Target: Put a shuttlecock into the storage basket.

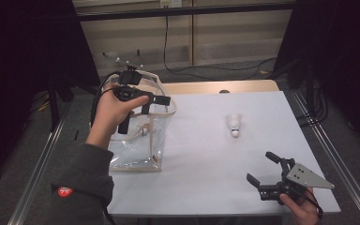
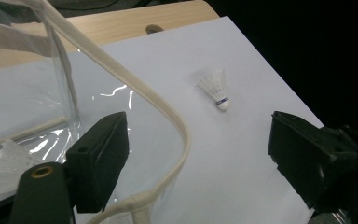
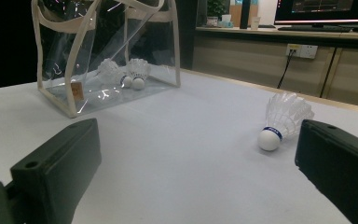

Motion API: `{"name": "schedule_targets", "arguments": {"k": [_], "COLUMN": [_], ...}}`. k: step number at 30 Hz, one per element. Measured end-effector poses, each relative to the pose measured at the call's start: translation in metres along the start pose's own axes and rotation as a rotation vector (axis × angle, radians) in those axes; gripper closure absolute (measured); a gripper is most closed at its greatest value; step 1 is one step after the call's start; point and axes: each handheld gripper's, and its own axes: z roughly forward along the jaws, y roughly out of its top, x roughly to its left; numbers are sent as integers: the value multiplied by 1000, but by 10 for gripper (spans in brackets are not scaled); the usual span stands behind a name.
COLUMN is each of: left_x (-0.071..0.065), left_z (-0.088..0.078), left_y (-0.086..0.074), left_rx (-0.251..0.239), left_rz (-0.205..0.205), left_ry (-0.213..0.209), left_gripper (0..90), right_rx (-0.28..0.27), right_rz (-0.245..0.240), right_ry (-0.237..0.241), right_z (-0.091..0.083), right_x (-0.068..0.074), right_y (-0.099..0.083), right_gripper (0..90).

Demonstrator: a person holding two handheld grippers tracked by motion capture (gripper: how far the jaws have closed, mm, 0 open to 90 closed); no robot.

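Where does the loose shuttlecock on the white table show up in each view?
High view: the loose shuttlecock lies right of centre on the table, cork toward the person.
Left gripper view: upper middle, right of the bag's strap.
Right gripper view: right of centre, beside the right jaw.
Shared landmark: the clear bag, standing well apart from the loose shuttlecock.

The left gripper [image 1: 155,104] hangs over the bag's [image 1: 136,154] open top, the rim strap [image 2: 168,112] passing between its spread fingers [image 2: 100,154]. Two shuttlecocks [image 3: 123,72] lie inside the bag. A third shuttlecock [image 1: 235,125] lies on the table [image 1: 206,159], ahead of the right gripper's [image 1: 265,168] fingers [image 3: 340,163], just beside one of them
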Motion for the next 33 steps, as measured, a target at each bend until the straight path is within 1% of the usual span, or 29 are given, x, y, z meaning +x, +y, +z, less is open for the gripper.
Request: {"name": "schedule_targets", "arguments": {"k": [4, 10, 14, 16, 20, 33], "left_x": [-5, -14, -19, -20, -23, -33], "left_z": [3, 9, 12, 13, 15, 24], "left_y": [-1, 0, 0, 0, -1, -6], "left_rx": [8, 18, 23, 27, 30, 39], "left_rz": [9, 36, 40, 48, 55, 72], "left_ry": [-10, -31, -48, -53, -55, -85], "left_gripper": [191, 189, 183, 181, 176, 179], "right_rx": [1, 2, 1, 1, 2, 2], "right_rz": [-3, 2, -2, -2, -2, -3], "right_ry": [1, 0, 2, 1, 2, 3], "right_z": [0, 0, 0, 0, 0, 0], "right_x": [0, 0, 0, 0, 0, 0], "right_y": [0, 0, 0, 0, 0, 0], "right_gripper": [0, 0, 0, 0, 1, 1]}}
